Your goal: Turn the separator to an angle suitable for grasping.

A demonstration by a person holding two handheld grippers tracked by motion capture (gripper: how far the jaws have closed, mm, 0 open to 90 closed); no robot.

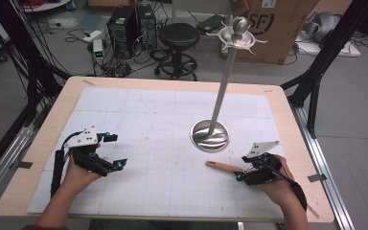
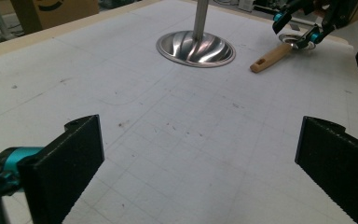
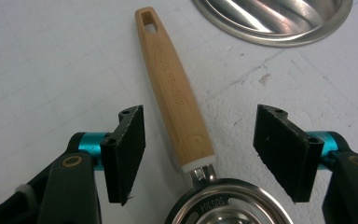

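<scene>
table: a pale wooden table (image 1: 43, 143) carried a white gridded mat (image 1: 148, 143) over most of its top.
stand: a tall metal stand (image 1: 210, 135) rose from a round fluted base right of centre, with a hooked ring at its top; it stood just far of the utensil.
utensil: a wooden-handled utensil (image 3: 172, 93) with a round metal head lay flat on the mat at the near right, handle pointing left toward the middle, with open mat around the handle.
behind the table: a black stool (image 1: 178, 36), computer towers (image 1: 132, 24) and a cardboard box (image 1: 273, 24) stood on the floor at the far side.
right gripper (image 3: 200, 154): jaws partly spread, one on each side of the handle where it met the metal head; neither pad touched it.
left gripper (image 2: 200, 158): jaws spread wide over bare mat at the near left, holding nothing, well apart from the utensil.
</scene>
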